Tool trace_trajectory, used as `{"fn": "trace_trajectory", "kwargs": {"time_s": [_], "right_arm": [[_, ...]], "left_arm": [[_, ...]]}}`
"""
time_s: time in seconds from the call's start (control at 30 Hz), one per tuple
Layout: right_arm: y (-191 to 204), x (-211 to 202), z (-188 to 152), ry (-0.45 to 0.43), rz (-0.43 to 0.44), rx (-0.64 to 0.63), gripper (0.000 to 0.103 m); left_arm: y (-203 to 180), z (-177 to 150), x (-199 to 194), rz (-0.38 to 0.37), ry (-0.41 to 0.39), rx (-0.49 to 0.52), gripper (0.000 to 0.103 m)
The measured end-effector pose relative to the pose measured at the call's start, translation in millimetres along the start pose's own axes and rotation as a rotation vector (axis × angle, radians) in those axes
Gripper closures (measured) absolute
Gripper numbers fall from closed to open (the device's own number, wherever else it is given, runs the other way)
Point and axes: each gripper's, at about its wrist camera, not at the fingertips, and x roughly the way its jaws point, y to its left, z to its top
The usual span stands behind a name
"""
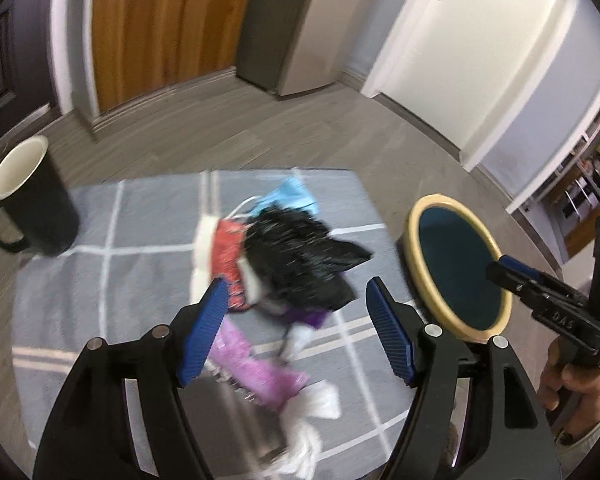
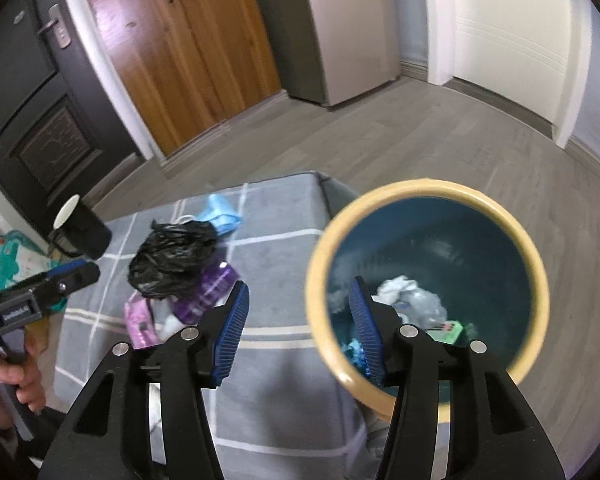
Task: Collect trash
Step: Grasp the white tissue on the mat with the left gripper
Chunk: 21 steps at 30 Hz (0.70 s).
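Note:
A heap of trash lies on a grey checked cloth [image 1: 140,216]: a crumpled black plastic bag [image 1: 296,256], a red wrapper [image 1: 228,256], a blue face mask [image 1: 288,198], pink packaging [image 1: 252,364] and white tissues [image 1: 320,400]. My left gripper [image 1: 296,292] hangs open just above the heap, nothing between its blue pads. My right gripper [image 2: 298,292] is open and empty over the near rim of the round bin [image 2: 538,264], which has a cream rim and a dark teal inside. Crumpled white paper [image 2: 396,288] and other scraps lie in the bin. The black bag [image 2: 172,256] shows left of it.
A black mug [image 1: 32,200] with a white inside stands at the cloth's far left corner. The bin [image 1: 416,216] sits off the cloth's right edge on grey wooden floor. Wooden cupboard doors [image 2: 180,48], a grey cabinet and a white door stand behind. A hand [image 1: 572,384] holds the right gripper.

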Motion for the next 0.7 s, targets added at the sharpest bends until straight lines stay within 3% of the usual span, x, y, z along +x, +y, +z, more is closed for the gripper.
{"fn": "trace_trajectory", "kwargs": {"time_s": [0.3,0.7], "right_arm": [[32,10,4,0.016,0.046,-0.055,0.049],[40,15,-3,0.039,0.059,-0.075,0.046]], "left_arm": [[26,-37,-1,0.014,0.078,-0.039,0.033],[-3,-99,37,-0.027,0.259,0.092,0.04]]}}
